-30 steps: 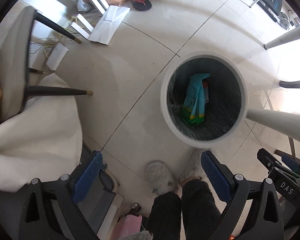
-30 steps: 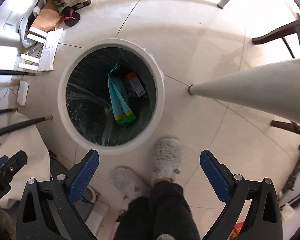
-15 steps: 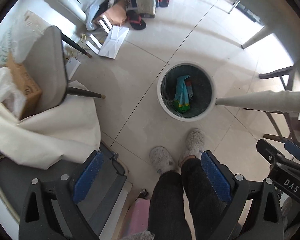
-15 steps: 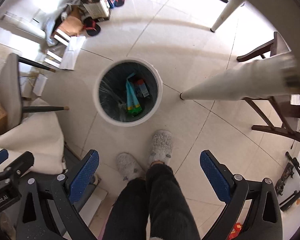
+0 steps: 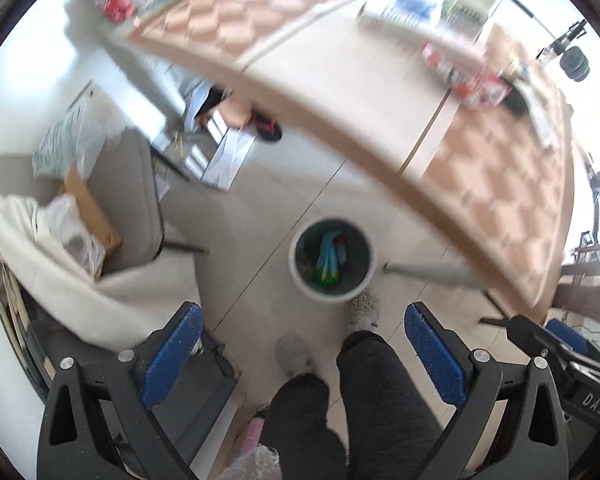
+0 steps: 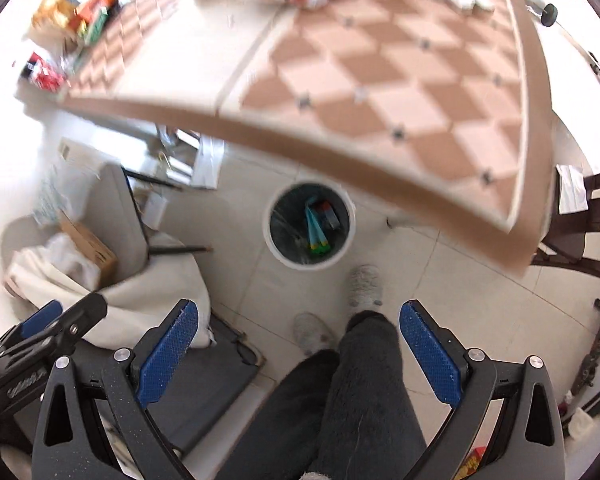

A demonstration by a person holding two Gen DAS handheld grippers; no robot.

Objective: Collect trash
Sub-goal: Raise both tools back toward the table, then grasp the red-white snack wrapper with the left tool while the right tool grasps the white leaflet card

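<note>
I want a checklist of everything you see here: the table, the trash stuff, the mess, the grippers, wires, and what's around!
Surface: checkered table, blurred, above the tiled floor.
Job's things: white trash bin on the floor, holding a teal packet and a small carton; blurred packets on the table's far side.
Clutter: cardboard box and white cloth on a grey chair; papers and a sandal on the floor.
Grippers: left gripper open, empty; right gripper open, empty.
Cables: nothing seen clearly.
Surroundings: person's legs and fuzzy slippers beside the bin; dark wooden chair at right.
</note>
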